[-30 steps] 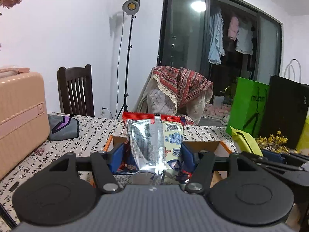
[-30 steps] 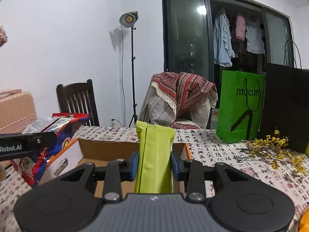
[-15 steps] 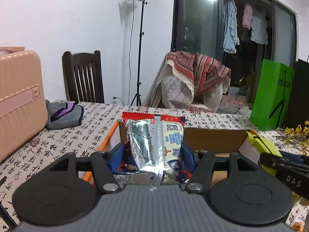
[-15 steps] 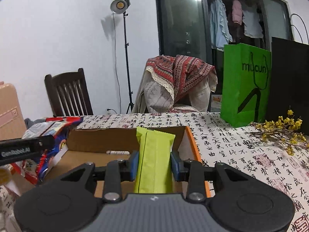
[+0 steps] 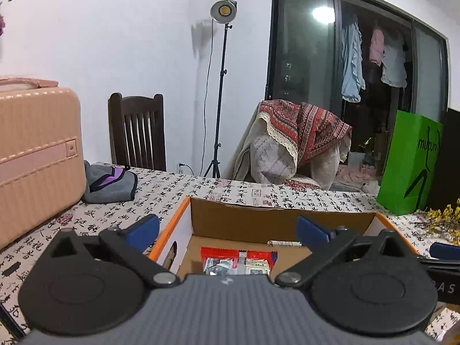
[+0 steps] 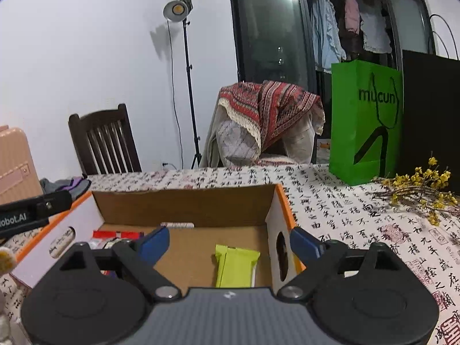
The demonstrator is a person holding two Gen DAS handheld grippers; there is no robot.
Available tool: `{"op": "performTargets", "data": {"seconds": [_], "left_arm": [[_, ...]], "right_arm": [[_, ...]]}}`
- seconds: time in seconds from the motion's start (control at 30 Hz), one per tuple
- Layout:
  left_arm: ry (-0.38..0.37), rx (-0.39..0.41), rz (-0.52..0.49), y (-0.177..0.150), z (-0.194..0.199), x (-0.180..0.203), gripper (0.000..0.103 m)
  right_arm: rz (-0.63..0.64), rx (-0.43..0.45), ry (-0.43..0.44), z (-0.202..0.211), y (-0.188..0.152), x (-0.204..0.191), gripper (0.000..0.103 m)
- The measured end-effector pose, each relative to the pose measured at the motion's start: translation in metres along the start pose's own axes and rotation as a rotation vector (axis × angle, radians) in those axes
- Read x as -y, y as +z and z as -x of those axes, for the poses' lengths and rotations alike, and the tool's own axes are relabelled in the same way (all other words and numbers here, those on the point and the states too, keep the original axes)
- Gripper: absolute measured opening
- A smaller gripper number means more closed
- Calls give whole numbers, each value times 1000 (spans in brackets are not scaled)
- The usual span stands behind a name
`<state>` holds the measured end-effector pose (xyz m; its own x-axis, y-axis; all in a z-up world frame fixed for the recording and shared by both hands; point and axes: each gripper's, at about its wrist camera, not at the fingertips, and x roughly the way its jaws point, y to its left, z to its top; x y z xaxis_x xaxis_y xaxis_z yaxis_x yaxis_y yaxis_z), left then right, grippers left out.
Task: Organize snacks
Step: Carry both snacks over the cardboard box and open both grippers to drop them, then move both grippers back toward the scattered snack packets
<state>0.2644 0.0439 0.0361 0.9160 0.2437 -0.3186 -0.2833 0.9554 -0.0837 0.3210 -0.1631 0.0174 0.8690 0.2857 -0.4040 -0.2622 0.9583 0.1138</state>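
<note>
Left wrist view: my left gripper (image 5: 227,228) has its jaws spreading wide, the blue pads (image 5: 143,230) flared out to either side, and they touch nothing. Below and between them the red-and-silver snack packet (image 5: 237,261) lies flat on the floor of the cardboard box (image 5: 276,220), toward the box's near left part, free of the pads. The gripper tips gently downward over the box's near edge, its left pad standing outside the orange-trimmed left wall. A small white strip (image 5: 284,243) lies against the far wall inside the box. At the right edge I can see part of my other tool.

From the right wrist view, my right gripper (image 6: 230,241) is likewise opening, pads apart and gripping nothing. The green snack packet (image 6: 234,266) rests on the box floor near the right wall, clear of both pads. This gripper also tilts down a little over the box's near right corner, with its right pad outside the right wall. The red packet shows at the box's left side, partly hidden behind my left pad. The box sits on a tablecloth (image 6: 345,210) printed with calligraphy.
</note>
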Motion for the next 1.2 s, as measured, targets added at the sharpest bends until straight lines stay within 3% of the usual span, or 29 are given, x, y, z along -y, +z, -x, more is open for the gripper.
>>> {"op": "performTargets", "data": {"seconds": [0.07, 0.27, 0.6, 0.97, 1.2], "left_arm": [[0, 0, 7, 2, 2, -1, 103], [-38, 8, 16, 11, 19, -3, 103], [-66, 11, -32, 18, 72, -8, 103], [-72, -13, -54, -4, 120, -29, 103], [-70, -65, -26, -31, 142, -44, 103]], "right_arm": [[-13, -1, 5, 1, 1, 3, 103], [-31, 15, 3, 13, 10, 5, 103], [28, 53, -7, 75, 19, 4, 103], [81, 20, -16, 132, -14, 6, 103], [54, -57, -7, 155, -52, 20, 103]]}}
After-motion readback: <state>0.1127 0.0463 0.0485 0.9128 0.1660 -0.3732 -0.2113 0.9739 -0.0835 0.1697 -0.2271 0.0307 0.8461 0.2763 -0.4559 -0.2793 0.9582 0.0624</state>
